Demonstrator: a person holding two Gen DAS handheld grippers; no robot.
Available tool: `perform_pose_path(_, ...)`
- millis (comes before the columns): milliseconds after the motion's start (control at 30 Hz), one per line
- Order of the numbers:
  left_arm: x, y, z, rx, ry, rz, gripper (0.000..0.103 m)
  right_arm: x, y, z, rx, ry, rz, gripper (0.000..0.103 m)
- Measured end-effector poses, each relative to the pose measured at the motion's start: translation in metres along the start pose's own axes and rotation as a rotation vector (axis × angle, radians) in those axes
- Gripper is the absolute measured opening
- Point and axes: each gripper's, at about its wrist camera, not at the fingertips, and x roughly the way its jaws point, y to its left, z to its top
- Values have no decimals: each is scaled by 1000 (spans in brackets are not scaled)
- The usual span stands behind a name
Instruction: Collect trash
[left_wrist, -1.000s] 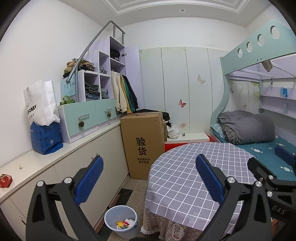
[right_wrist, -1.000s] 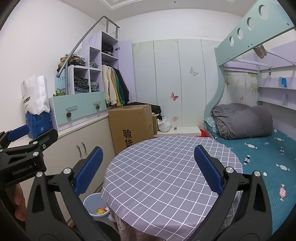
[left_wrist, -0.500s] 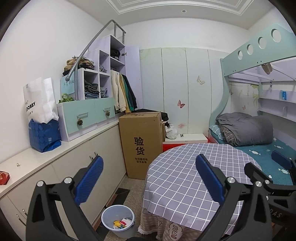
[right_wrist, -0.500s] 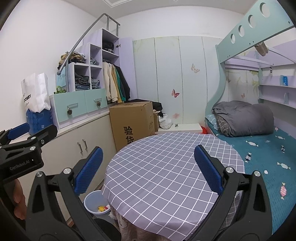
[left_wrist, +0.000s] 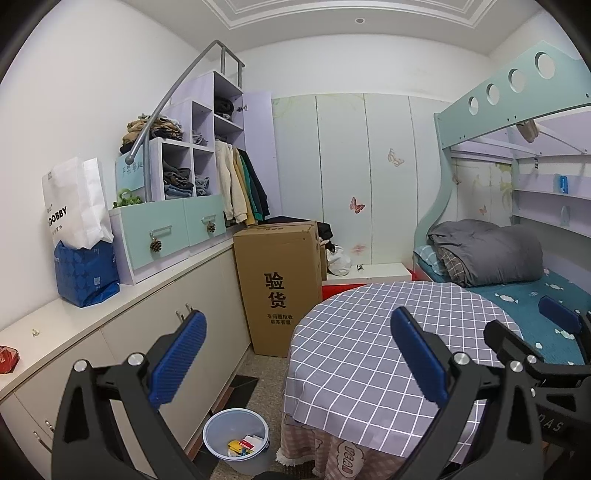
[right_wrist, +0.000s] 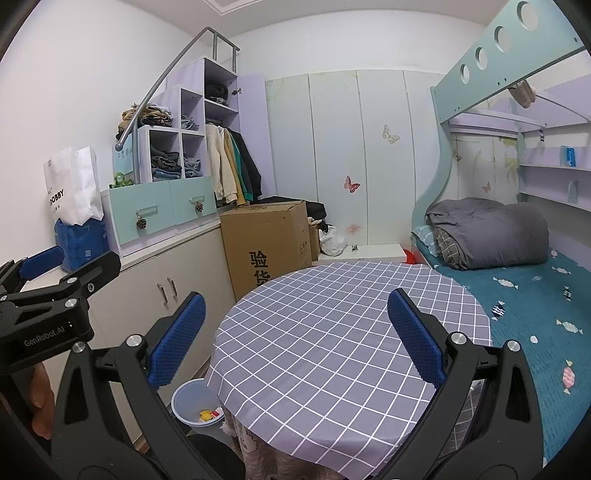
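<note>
Both claws stand wide with nothing between their blue pads; the left gripper (left_wrist: 297, 354) hangs above the gap between the low cabinet (left_wrist: 155, 332) and the round table (left_wrist: 369, 332), and the right gripper (right_wrist: 295, 338) hangs over the checked tablecloth itself. In the right wrist view the left gripper also shows at the left edge, held beside the cabinet.

The trash already gathered sits in the pale blue bin (left_wrist: 236, 439) on the floor, just beside the table's skirt and near the cabinet doors; a few coloured wrappers (left_wrist: 242, 446) — yellow, red and white — lie at its bottom. The right wrist view shows the same bin half hidden under the table edge.

As a judgement, the task looks well along: the tablecloth shows no litter in either view, and the strip of floor that can be seen between cabinet and table looks free of it too. One candidate remains — a small red crumpled thing (left_wrist: 7, 360) on the cabinet top at the far left edge of the left wrist view; whether it is trash cannot be told at this size and blur. A white plastic bag (left_wrist: 340, 260) near the cardboard box (left_wrist: 280, 280) may be rubbish or storage; that is unclear. The bed (right_wrist: 524, 295) bears only bedding and a printed sheet.
</note>
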Motion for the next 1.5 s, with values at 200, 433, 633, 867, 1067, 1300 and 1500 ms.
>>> perform_pose_path(200, 0, 1, 0, -3, 2, 0, 98, 0, 1, -1, 2, 4, 2, 97)
perform_pose_path(433, 0, 0, -1, -3, 4, 1, 98, 1, 0, -3, 7, 11, 8, 97)
perform_pose_path(633, 0, 0, -2, -2, 4, 1, 98, 1, 0, -3, 7, 12, 7, 97)
perform_pose_path(867, 0, -1, -2, -2, 5, 1, 98, 0, 0, -4, 8, 13, 9, 97)
perform_pose_path(1067, 0, -1, -2, -1, 5, 0, 98, 1, -1, -5, 10, 15, 11, 97)
perform_pose_path(1300, 0, -2, -2, -1, 5, 1, 98, 1, 0, -6, 7, 16, 14, 97)
perform_pose_path(1500, 0, -3, -2, -1, 5, 2, 98, 4, -3, -7, 10, 22, 20, 97)
